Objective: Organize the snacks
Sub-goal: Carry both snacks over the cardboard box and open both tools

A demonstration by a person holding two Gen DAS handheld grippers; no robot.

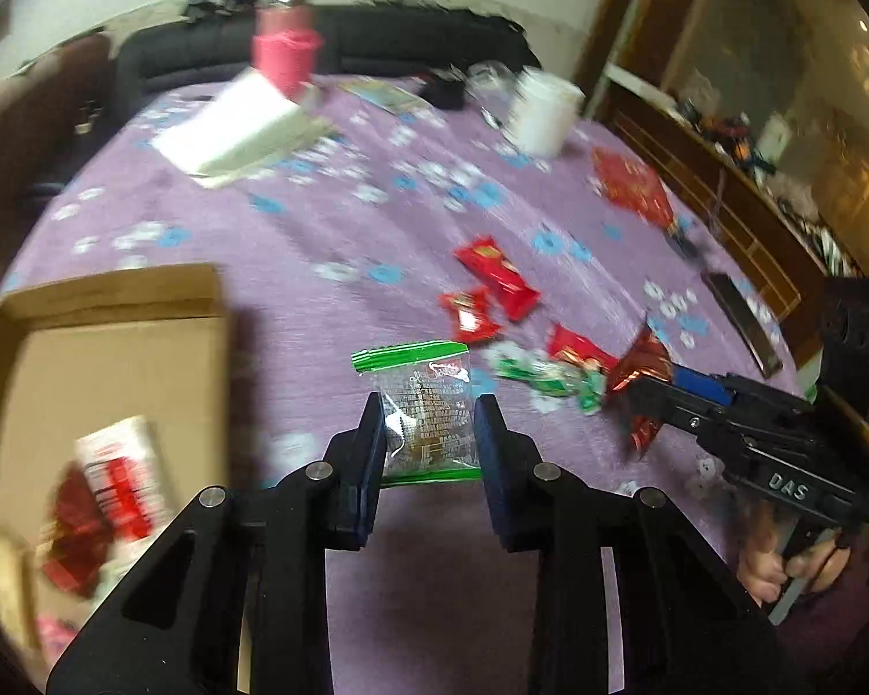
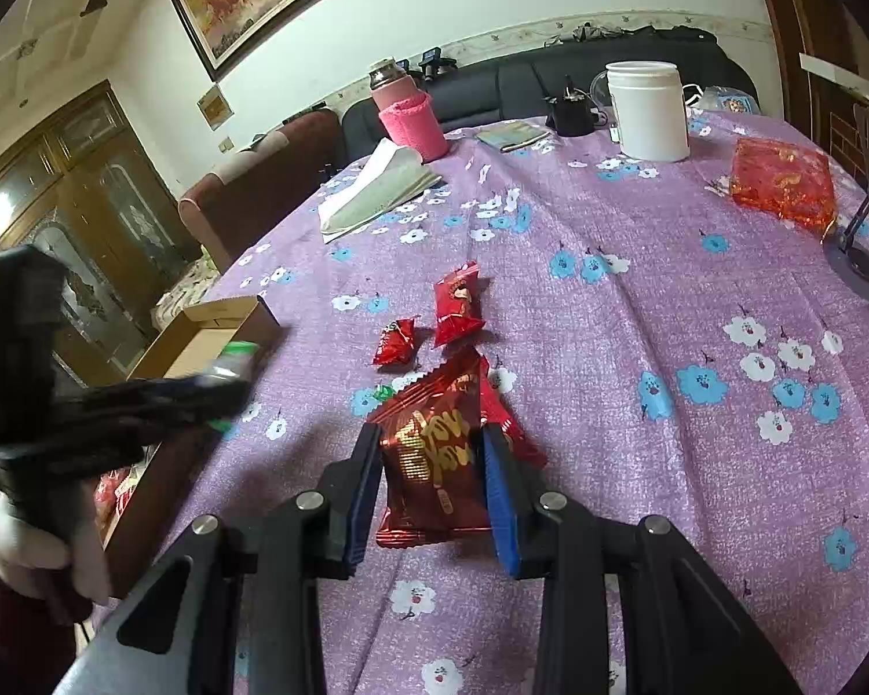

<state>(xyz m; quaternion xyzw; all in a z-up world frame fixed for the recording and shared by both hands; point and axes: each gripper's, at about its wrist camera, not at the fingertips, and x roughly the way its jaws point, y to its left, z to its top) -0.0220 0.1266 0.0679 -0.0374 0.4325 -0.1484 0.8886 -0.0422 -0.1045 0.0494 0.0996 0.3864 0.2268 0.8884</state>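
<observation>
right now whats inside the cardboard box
In the left wrist view the cardboard box holds a white-and-red packet and a red foil wrapper, both blurred. Its near corner is cut off by the frame edge, so anything there is unseen.

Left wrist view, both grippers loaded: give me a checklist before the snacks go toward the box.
1. Left gripper shut on the green-edged packet: ok.
2. Right gripper shut on the red packet: ok.
3. Cardboard box open, room inside: ok.
4. Both packets lifted off the tablecloth: cannot tell.
5. Grip depth on the green-edged packet: cannot tell, view blurred.
6. Loose packets left on the tablecloth: not ok, sorting unfinished.
</observation>
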